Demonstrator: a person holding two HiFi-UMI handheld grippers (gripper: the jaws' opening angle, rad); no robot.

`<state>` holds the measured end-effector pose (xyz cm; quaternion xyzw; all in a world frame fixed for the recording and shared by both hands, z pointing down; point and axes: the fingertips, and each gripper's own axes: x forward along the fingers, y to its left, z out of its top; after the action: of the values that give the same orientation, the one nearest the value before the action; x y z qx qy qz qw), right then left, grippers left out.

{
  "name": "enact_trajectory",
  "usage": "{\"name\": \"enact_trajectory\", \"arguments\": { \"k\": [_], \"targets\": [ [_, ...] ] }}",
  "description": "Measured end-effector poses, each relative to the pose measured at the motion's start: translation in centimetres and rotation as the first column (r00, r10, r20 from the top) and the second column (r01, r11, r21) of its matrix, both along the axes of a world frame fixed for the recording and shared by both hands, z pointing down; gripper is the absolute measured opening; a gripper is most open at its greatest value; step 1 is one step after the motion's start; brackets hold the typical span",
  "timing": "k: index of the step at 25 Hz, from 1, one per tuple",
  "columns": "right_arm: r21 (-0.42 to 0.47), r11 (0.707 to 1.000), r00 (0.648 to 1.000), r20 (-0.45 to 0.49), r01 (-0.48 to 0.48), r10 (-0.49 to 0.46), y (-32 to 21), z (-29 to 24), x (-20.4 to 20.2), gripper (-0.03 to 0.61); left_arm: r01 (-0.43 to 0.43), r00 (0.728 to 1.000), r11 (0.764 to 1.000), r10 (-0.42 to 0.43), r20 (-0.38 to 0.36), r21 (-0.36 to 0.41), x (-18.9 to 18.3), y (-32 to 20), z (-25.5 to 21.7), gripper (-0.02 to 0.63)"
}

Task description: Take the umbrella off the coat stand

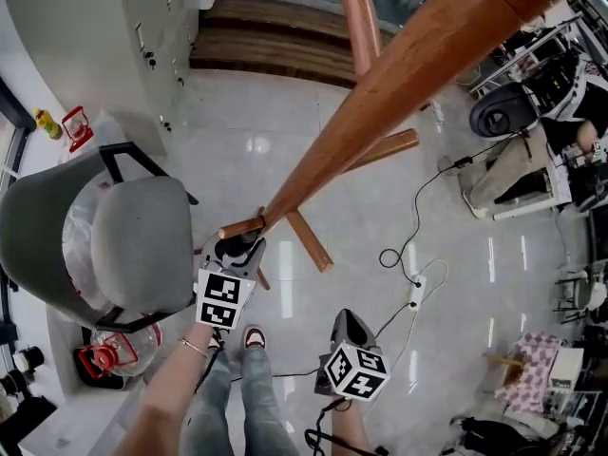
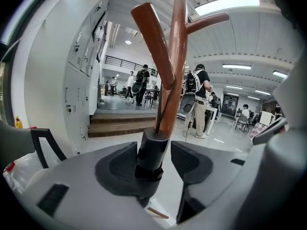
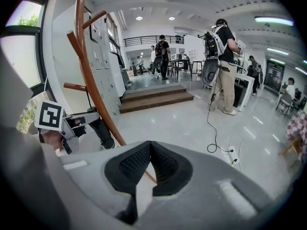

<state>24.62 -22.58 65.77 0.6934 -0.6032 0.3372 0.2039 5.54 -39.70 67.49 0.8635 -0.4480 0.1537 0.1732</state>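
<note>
left: chair (image 1: 133, 240) | centre: coat stand (image 1: 380, 93) pole | right: floor (image 1: 475, 288) open, cable (image 1: 408, 245)

Seen from the head, the person's bare left forearm (image 1: 169, 392) reaches forward from the bottom edge of the view. It carries the left tool (image 1: 237, 248), with its marker cube (image 1: 223, 299) facing up. That tool's jaws stand apart around the dark umbrella (image 2: 152, 150). The left pad (image 2: 122, 169) lies against it and the right pad (image 2: 192, 164) is just clear of it. The right tool (image 1: 350, 326) is held lower and nearer the body, beside the left one, with its own cube (image 1: 353, 371) on top. In the right gripper view its jaws meet at the tips with nothing between them.
</note>
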Motion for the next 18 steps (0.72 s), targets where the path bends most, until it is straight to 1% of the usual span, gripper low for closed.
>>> {"name": "enact_trajectory", "arguments": {
  "k": [2, 5, 12, 18],
  "targets": [
    [-0.003, 1.0, 1.0, 0.002, 0.0, 0.0, 0.02, 0.18, -0.04, 0.005, 0.005, 1.0, 1.0, -0.005, 0.0, 0.003, -0.19, -0.23, 0.01, 0.201],
    [-0.003, 1.0, 1.0, 0.003, -0.002, 0.002, 0.13, 0.23, 0.03, 0.005, 0.0, 1.0, 1.0, 0.0, 0.006, 0.007, -0.29, -0.36, -0.01, 0.187],
    [0.002, 1.0, 1.0, 0.006, -0.001, 0.001, 0.07, 0.37, 0.29, 0.005, -0.008, 1.0, 1.0, 0.007, 0.028, 0.02, -0.13, -0.62, 0.15, 0.183],
    [0.0, 1.0, 1.0, 0.011, 0.0, 0.0, 0.28, 0.34, 0.27, 0.005, -0.033, 0.998, 0.999, 0.031, 0.061, 0.036, -0.21, -0.52, -0.12, 0.17]
  ]
}}
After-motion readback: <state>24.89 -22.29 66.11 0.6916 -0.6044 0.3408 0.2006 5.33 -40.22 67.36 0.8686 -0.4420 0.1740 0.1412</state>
